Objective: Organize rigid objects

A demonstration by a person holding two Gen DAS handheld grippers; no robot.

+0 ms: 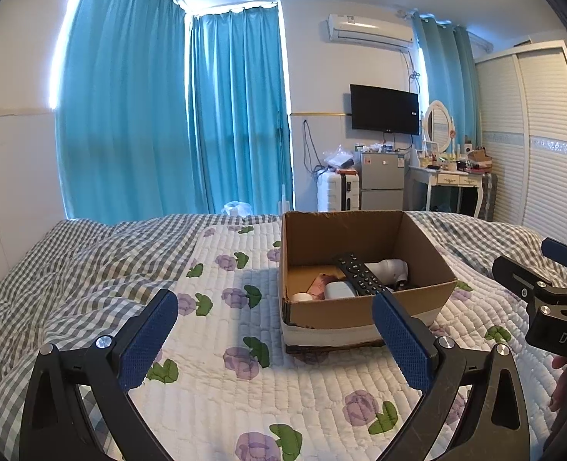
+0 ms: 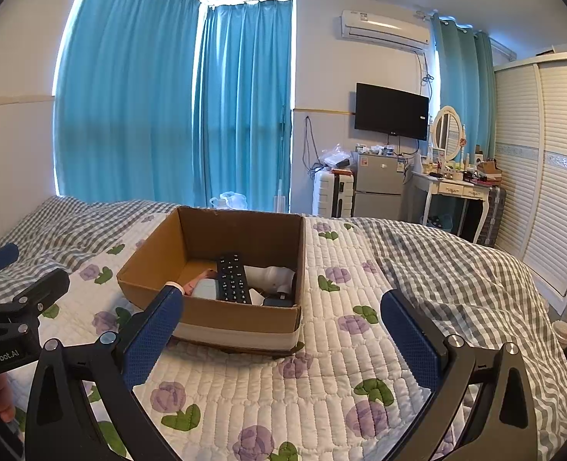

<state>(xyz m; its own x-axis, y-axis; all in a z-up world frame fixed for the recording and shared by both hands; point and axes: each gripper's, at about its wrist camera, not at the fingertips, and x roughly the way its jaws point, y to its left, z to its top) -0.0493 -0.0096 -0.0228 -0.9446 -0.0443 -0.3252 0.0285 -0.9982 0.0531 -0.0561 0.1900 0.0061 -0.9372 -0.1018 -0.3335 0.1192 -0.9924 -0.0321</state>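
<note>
An open cardboard box (image 1: 364, 309) stands on the quilted bed; it also shows in the right wrist view (image 2: 241, 319). Inside lie a black remote control (image 1: 360, 274) (image 2: 232, 278), a white rounded object (image 1: 389, 269) (image 2: 271, 274), a pale blue-white item (image 1: 339, 290) (image 2: 205, 289), a pink item (image 1: 320, 282) and a small dark item (image 2: 277, 300). My left gripper (image 1: 275, 336) is open and empty, just before the box's near left corner. My right gripper (image 2: 281, 340) is open and empty, before the box's near right corner.
The floral quilt (image 1: 221, 384) covers the bed, with a grey checked cover (image 2: 456, 269) at both sides. Behind the bed are blue curtains, a white suitcase (image 1: 337, 192), a small fridge (image 1: 381, 180), a dressing table (image 2: 456, 188) and a wardrobe (image 2: 544, 176). A drink cup (image 2: 566, 332) shows at far right.
</note>
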